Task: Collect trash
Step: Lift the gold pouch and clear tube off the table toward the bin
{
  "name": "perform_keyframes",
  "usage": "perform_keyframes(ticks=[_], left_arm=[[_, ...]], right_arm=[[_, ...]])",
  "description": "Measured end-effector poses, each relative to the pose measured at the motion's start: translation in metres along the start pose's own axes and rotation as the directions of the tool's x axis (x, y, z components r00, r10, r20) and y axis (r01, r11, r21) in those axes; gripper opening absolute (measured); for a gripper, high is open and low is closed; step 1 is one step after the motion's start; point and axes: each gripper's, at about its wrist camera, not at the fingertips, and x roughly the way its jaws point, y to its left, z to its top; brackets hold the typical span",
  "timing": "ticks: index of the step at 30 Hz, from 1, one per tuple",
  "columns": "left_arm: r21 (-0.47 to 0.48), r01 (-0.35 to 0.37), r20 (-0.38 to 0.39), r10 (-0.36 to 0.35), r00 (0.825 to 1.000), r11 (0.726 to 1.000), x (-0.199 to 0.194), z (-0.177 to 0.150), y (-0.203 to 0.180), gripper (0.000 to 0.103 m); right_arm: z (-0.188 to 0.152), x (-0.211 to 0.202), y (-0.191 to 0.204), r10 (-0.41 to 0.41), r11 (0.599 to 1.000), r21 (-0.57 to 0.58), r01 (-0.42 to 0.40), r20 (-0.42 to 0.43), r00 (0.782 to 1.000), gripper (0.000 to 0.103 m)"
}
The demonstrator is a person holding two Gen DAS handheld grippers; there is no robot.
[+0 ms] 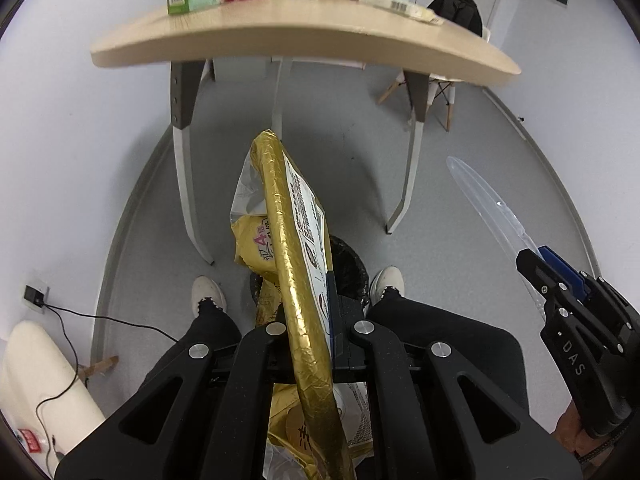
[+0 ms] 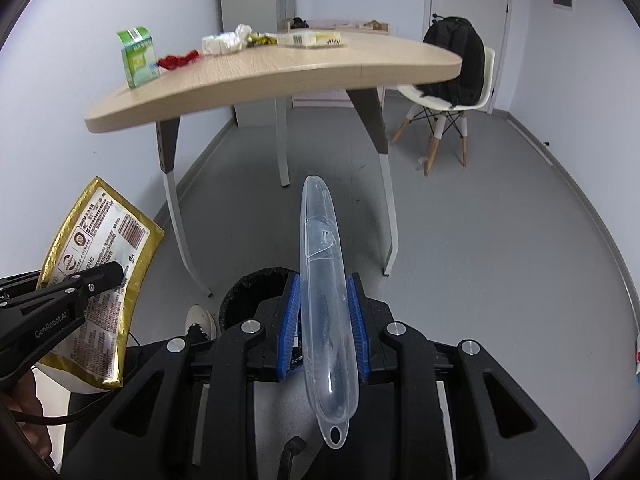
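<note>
Gleaming gold foil packet (image 1: 308,300), clear plastic case (image 2: 326,300)

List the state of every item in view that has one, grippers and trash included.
Left gripper: shut on the gold foil packet.
Right gripper: shut on the clear plastic tube case, closed.
Black mesh bin: open-topped, on the floor.
Green carton: upright on the wooden table.
Black backpack: upright on the white chair.
</note>
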Motion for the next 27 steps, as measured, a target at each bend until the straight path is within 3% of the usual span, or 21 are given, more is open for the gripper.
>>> perform_keyframes(ticks=[14,27], left_arm=[[-0.018,0.021,-0.084,-0.022,0.996,1.0,0.108,0.017,0.022,0.003],[0.005,0.039,-0.179,-0.038,0.983,0.999,0.213,0.032,0.02,0.003]], right_arm=[[-0.008,0.112,0.004,0.008,1.0,0.005,-0.008,-0.126,0.992,0.023],[-0.02,0.21,0.009,0.006,1.0,0.007,-0.004,-0.22,0.976,0.023]])
